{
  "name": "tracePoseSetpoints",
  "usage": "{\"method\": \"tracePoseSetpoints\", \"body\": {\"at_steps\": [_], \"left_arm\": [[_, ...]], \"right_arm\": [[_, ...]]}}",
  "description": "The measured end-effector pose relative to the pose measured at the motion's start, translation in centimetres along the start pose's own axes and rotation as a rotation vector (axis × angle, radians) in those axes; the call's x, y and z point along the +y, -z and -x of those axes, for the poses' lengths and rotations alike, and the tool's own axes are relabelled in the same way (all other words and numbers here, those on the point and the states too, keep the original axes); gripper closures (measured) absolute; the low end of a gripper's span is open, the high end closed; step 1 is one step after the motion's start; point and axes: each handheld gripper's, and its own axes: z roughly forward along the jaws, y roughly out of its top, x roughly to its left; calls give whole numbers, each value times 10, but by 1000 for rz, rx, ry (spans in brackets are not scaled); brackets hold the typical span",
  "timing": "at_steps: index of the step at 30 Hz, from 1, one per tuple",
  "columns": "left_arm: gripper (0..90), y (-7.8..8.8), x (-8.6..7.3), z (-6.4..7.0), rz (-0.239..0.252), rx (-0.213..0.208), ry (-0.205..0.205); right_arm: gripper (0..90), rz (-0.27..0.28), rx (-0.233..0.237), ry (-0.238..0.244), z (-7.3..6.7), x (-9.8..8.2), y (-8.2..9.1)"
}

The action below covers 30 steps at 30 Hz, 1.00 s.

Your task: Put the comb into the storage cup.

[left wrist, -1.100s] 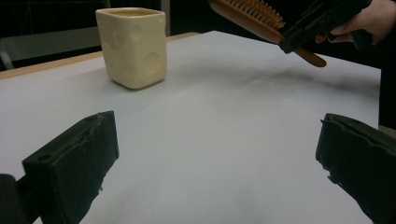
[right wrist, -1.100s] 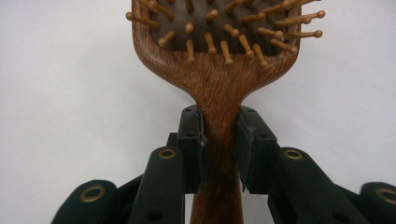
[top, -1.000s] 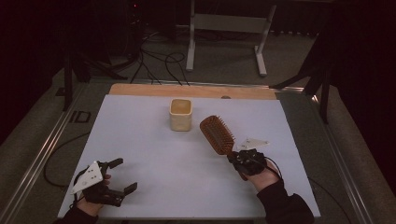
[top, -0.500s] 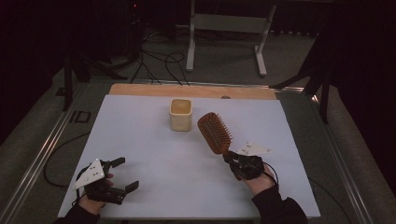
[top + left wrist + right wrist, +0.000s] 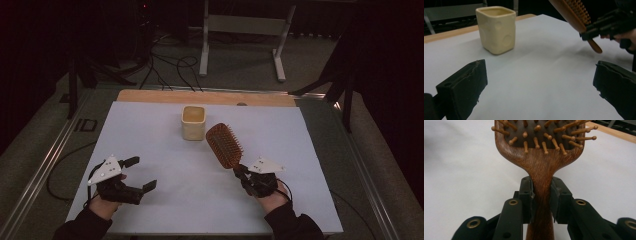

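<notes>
Right gripper (image 5: 243, 175) is clamped on the neck of the wooden hairbrush (image 5: 224, 145), both jaws pressed flat against the handle just below the paddle, as the right gripper view shows. The brush is off the white table sheet (image 5: 165, 200), head raised and tilted away toward the cream cup (image 5: 193, 122), bristles up. Head and cup are near each other but apart. My left gripper (image 5: 137, 174) rests low at the near left with its jaws wide apart and nothing between them.

Risks as I judge them:
- The grip is narrow, on smooth rounded wood, with the heavy paddle cantilevered forward. The brush could pivot or slide down through the jaws if I swing quickly.
- The cup looks light and stands free. If I steer the head in at an angle, the paddle edge could catch the rim and tip or push it.
- The paddle looks wide against the cup mouth; I cannot tell whether it fits, and forcing it could jam.
</notes>
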Motion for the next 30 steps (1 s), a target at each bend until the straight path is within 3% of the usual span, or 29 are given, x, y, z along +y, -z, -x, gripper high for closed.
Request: {"method": "tracePoseSetpoints", "body": {"at_steps": [3,13,20,26,30], "left_arm": [[2,-8,18,-1,-22,-10,19],[2,-33,56,2,-35,-29,86],[2,-54,89,9,4,-96,141],[2,-70,106,14,-7,-124,144],[2,-84,114,19,-23,-150,168]], "right_arm": [[734,3,-8,11,-2,1,1],[733,13,-21,11,-1,4,4],[733,17,-20,-5,-2,5,6],[733,19,-23,7,-1,5,6],[733,21,-26,6,-1,5,7]]}}
